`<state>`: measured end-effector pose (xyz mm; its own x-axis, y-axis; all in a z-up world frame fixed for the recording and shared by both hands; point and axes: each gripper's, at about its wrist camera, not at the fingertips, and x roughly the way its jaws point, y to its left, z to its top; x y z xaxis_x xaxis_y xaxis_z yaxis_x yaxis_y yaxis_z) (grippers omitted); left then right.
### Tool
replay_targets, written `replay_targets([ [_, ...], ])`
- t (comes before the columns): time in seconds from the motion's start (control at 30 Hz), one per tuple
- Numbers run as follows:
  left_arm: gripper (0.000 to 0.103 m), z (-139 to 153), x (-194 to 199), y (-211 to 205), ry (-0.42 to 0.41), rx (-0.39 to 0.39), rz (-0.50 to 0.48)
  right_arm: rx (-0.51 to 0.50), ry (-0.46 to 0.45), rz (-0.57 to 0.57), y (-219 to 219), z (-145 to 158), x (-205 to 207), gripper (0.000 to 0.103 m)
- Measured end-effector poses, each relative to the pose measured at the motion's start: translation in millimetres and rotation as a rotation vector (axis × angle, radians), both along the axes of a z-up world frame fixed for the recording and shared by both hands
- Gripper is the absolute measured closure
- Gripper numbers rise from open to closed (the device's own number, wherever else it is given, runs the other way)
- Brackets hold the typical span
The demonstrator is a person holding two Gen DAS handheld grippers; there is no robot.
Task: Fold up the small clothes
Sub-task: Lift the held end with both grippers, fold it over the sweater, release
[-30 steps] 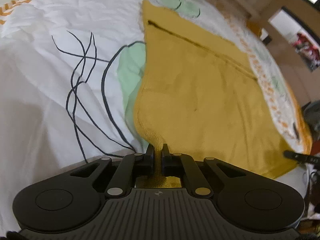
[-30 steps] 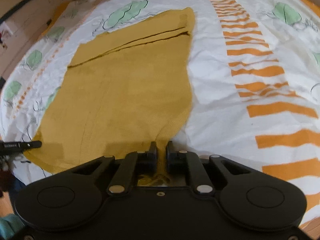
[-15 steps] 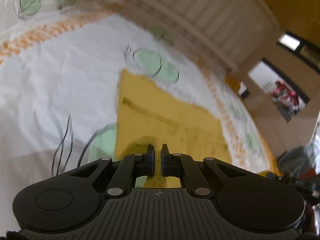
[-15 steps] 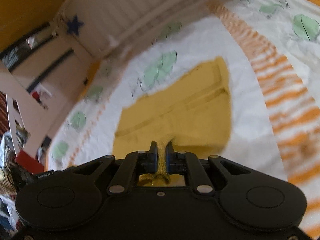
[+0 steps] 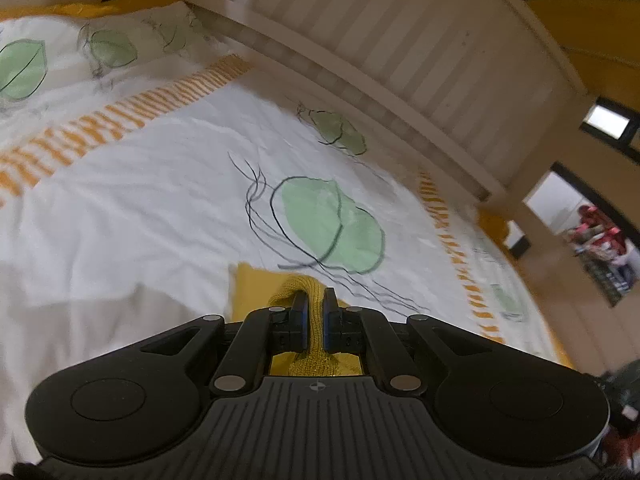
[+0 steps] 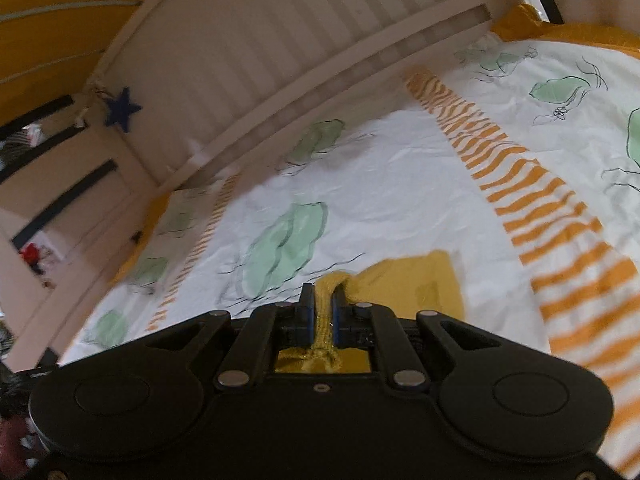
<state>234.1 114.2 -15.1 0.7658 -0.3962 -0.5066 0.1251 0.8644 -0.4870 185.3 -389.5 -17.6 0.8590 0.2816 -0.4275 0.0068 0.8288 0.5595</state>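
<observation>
Two corners of one mustard-yellow knitted garment (image 5: 248,286) are pinched, one in each tool, so I judge the near hem is being carried over the rest to make a fold. On the left, my left gripper (image 5: 313,300) has its jaws clamped on a bunched ridge of the knit; beyond the tips only a small yellow patch lies on the white bedsheet printed with green leaves and orange stripes (image 5: 132,200). Holding both corners level keeps the edge straight — that is my reading. On the right, my right gripper (image 6: 321,300) is likewise closed tight on the fabric, with a flat corner of the garment (image 6: 416,280) just beside it on the sheet. Behind stands a cream slatted bed frame (image 6: 248,52) carrying a dark blue star (image 6: 122,108). No readable writing or brand shows anywhere.
</observation>
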Motion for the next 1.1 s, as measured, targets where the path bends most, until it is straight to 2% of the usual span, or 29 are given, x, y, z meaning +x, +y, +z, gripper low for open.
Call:
replay_targets([
  [0.13, 0.097, -13.3, 32.2, -7.3, 0.007, 0.035, -0.004, -0.025, 0.030, -0.026, -2.2, -18.2, 37.2, 0.089],
  [0.37, 0.096, -49.8, 81.8, -12.9, 0.109, 0.050, 0.049, -0.067, 0.118, -0.076, -7.1, -47.0, 79.7, 0.088],
  [0.43, 0.094, -61.7, 93.7, -10.8, 0.152, 0.026, 0.063, -0.079, 0.145, -0.089, -8.5, -54.4, 87.4, 0.087],
  [0.5, 0.093, -70.2, 104.0, -5.8, 0.193, -0.017, 0.081, -0.069, 0.170, -0.110, -11.9, -62.9, 93.7, 0.078],
  [0.57, 0.092, -72.4, 107.9, -1.1, 0.200, -0.036, 0.119, -0.057, 0.170, -0.161, -17.3, -66.1, 94.9, 0.078],
  [0.63, 0.090, -68.8, 108.4, 2.0, 0.179, -0.039, 0.137, -0.039, 0.147, -0.202, -24.8, -65.0, 91.1, 0.078],
  [0.67, 0.082, -64.7, 106.2, 2.2, 0.155, -0.017, 0.155, -0.037, 0.140, -0.218, -27.5, -63.0, 88.3, 0.078],
  [0.73, 0.079, -53.6, 98.9, 1.7, 0.088, 0.050, 0.167, -0.052, 0.123, -0.224, -29.2, -56.8, 80.6, 0.078],
  [0.9, 0.079, -41.0, 61.7, -3.3, 0.017, 0.147, 0.093, -0.240, 0.067, -0.097, -3.0, -41.7, 52.1, 0.078],
  [1.1, 0.079, -55.8, 17.0, -29.8, -0.001, 0.272, -0.012, -0.403, 0.062, 0.065, 48.1, -51.0, 21.5, 0.078],
])
